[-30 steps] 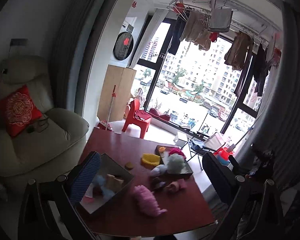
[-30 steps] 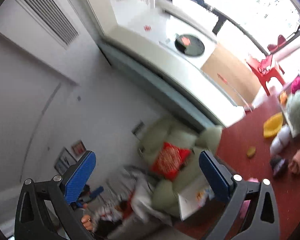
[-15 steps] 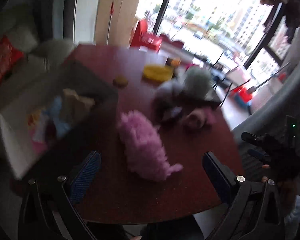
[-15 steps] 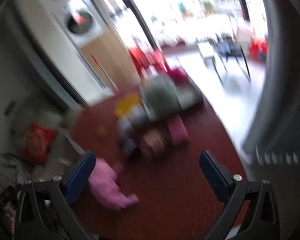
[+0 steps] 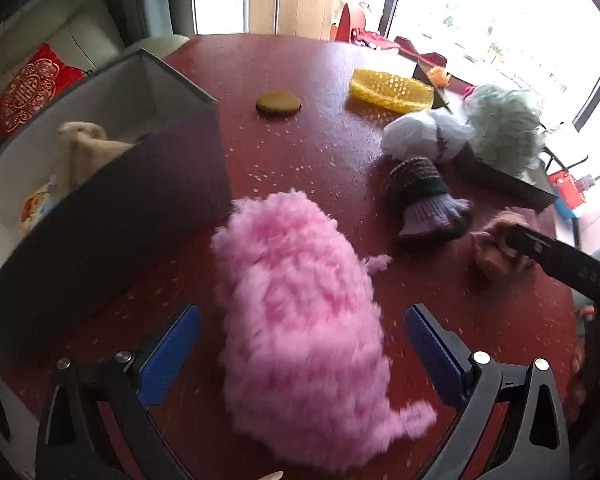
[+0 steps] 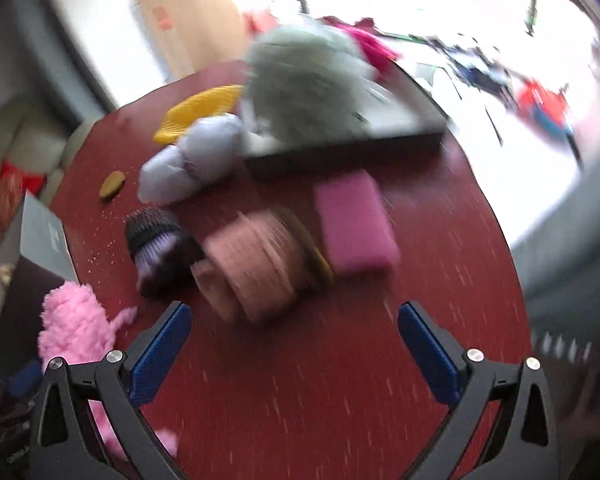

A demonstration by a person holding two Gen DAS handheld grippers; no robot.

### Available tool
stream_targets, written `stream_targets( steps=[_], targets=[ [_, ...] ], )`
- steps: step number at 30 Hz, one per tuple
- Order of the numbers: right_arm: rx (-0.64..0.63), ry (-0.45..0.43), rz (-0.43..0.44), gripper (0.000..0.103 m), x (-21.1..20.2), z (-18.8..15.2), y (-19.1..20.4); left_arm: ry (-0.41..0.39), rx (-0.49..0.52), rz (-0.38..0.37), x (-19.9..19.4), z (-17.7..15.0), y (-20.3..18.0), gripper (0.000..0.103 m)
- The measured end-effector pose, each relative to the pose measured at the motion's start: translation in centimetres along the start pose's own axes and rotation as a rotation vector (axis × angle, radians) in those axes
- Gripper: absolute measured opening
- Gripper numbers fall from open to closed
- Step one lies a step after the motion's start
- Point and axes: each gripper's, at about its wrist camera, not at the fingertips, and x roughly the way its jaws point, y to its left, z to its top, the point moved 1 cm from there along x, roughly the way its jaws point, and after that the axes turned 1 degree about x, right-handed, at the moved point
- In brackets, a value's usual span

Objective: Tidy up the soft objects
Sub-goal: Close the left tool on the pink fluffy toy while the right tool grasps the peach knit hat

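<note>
A fluffy pink soft item (image 5: 300,320) lies on the red table (image 5: 300,80) between the open fingers of my left gripper (image 5: 302,354); it also shows in the right wrist view (image 6: 74,328). My right gripper (image 6: 292,346) is open and empty, just short of a rolled peach knit item (image 6: 256,264). Near it lie a dark and purple knit piece (image 6: 156,240), a pink block (image 6: 354,224), a pale blue soft bundle (image 6: 196,160) and a grey-green fluffy item (image 6: 304,84).
An open dark box (image 5: 112,200) with soft items inside stands at the left. A flat dark tray (image 6: 380,140) sits at the back right. A yellow woven piece (image 5: 392,90) and a small round tan pad (image 5: 278,103) lie further back. An armchair with a red cushion (image 5: 24,88) stands beyond the table.
Both grippers have come down from looking across the room to low over the table. The left one now straddles the pink item; the right one has closed in on the peach roll.
</note>
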Motion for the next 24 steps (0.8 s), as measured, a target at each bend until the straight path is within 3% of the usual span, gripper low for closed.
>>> stream_targets(
  steps=[4, 7, 9, 10, 13, 17, 20, 24],
  targets=[
    [-0.089, 0.032, -0.032, 0.103, 4.4, 2.7, 1.7, 0.045, -0.006, 0.021, 2.8, 0.8, -0.7, 0.102],
    [-0.091, 0.055, -0.069, 0.096, 5.6, 2.6, 2.1, 0.089, -0.006, 0.033, 4.6, 0.9, -0.9, 0.102],
    [-0.128, 0.036, -0.090, 0.085, 5.0, 2.0, 2.7, 0.120, 0.008, 0.059, 5.8, 0.8, -1.0, 0.102],
    [-0.152, 0.038, -0.101, 0.072, 4.7, 1.6, 3.0, 0.135, 0.016, 0.068, 6.3, 0.6, -1.1, 0.102],
    [-0.174, 0.063, -0.083, 0.068, 4.0, 0.1, 3.4, 0.120, 0.066, 0.081, 6.4, 0.1, -1.6, 0.102],
    [-0.122, 0.094, -0.023, 0.067, 2.5, -2.6, 2.5, 0.115, 0.090, 0.057, 6.3, -0.3, -1.8, 0.102],
    [-0.115, 0.092, -0.037, 0.069, 1.3, -5.2, 1.9, 0.093, 0.092, 0.054, 6.1, -0.7, -1.9, 0.102],
    [-0.114, 0.071, -0.055, 0.073, 1.7, -6.1, 1.5, 0.078, 0.086, 0.053, 5.9, -1.1, -1.9, 0.102]
  ],
)
